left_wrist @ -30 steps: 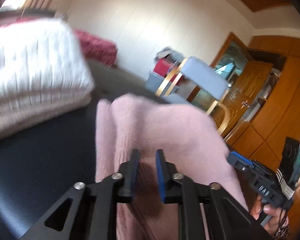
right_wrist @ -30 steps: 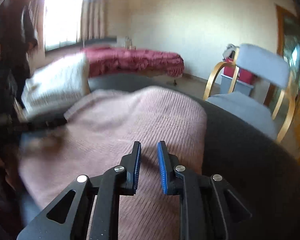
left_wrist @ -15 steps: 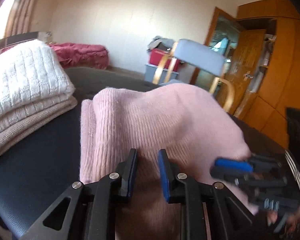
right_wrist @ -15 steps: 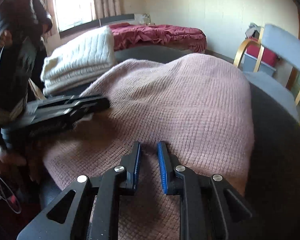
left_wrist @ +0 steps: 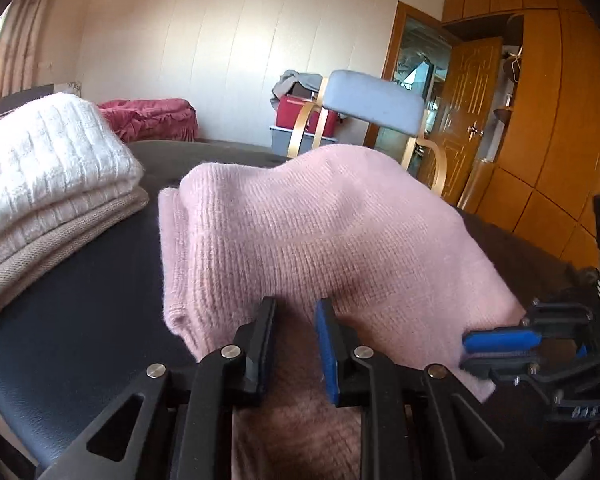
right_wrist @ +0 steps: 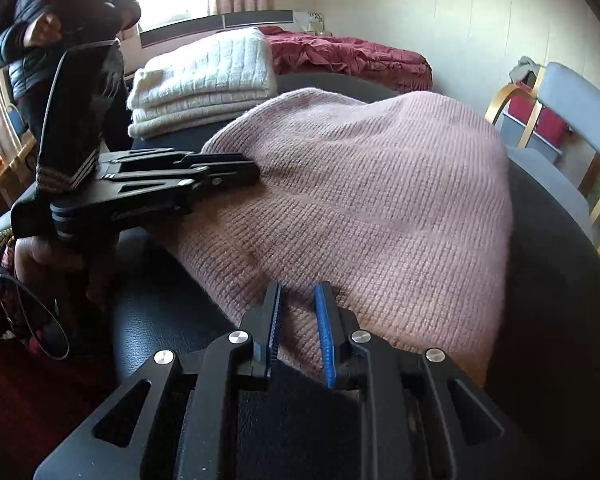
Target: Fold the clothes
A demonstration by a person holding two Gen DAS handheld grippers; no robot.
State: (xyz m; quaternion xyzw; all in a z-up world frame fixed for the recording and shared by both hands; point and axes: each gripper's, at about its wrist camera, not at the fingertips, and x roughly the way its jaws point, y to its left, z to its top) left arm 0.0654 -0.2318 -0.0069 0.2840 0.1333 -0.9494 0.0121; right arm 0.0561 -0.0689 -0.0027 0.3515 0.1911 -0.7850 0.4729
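Observation:
A pink knit sweater (left_wrist: 320, 232) lies folded in a soft mound on the dark padded table (left_wrist: 80, 300). My left gripper (left_wrist: 296, 312) is shut on its near edge, with pink knit filling the narrow gap between the fingers. In the right wrist view the sweater (right_wrist: 380, 184) spreads ahead, and my right gripper (right_wrist: 298, 296) is shut on its near hem. The left gripper (right_wrist: 220, 168) shows there from the side, lying low on the sweater's left edge. The right gripper (left_wrist: 496, 350) appears in the left wrist view at the sweater's near right corner.
A stack of folded white and beige knitwear (left_wrist: 48, 184) sits on the table's left (right_wrist: 204, 80). Behind the table stands a blue-cushioned wooden chair (left_wrist: 372, 108). A red-covered bed (right_wrist: 348, 56), a wooden door and cabinets (left_wrist: 540, 120) lie beyond. A person in a dark jacket (right_wrist: 60, 12) is at the left.
The sweater has been brought over and down onto the table and now rests in a mound. Both grippers have sunk to its near edge and the right one has drawn closer to the left.

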